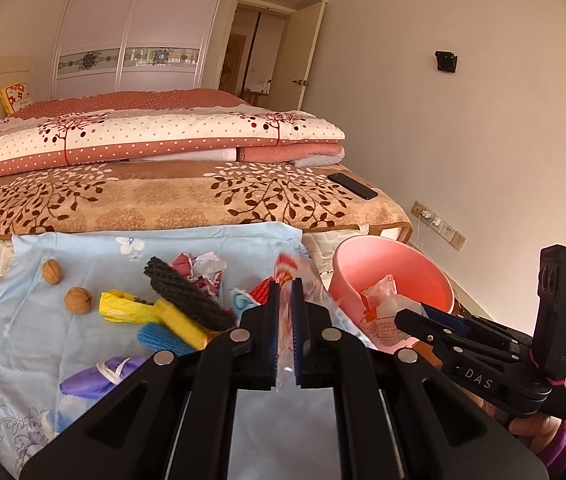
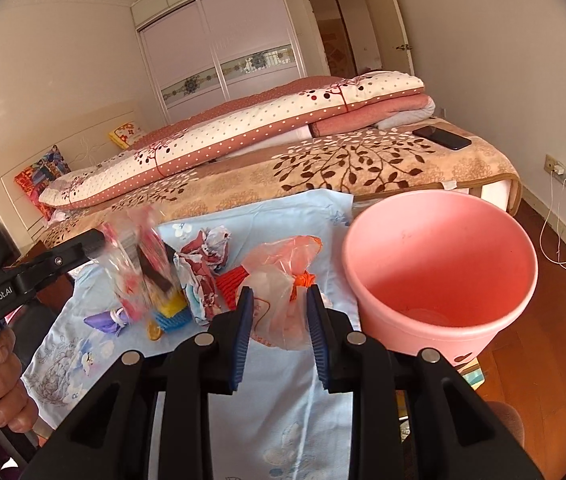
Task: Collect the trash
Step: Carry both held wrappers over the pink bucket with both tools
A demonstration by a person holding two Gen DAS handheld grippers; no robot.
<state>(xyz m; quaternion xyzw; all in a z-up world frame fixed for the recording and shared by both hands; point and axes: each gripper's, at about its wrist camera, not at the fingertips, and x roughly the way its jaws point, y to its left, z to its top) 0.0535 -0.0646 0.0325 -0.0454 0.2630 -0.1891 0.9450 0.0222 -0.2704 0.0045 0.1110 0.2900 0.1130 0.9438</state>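
Bedroom w/ a bed under a leaf-print blanket; at its foot a pale blue floral cloth covers a low surface strewn w/ trash. Pink bucket stands just right of the cloth, on wood floor.

Left gripper: fingers pressed together, pinching a clear plastic wrapper w/ red print; the film runs up between the blue pads & hangs lifted off the cloth. In the right wrist view the same wrapper dangles from its tip, blurred.

Right gripper: fingers partway closed, pinching a crumpled clear/orange plastic bag; pads touch its sides. It sits just left of the bucket rim in that view; in the left wrist view the bag shows against the bucket's mouth.

Still on the cloth: two walnuts, yellow foam sleeve, blue foam net, black foam net, crumpled red/white paper, purple pouch. Phone lies on the blanket, well apart.
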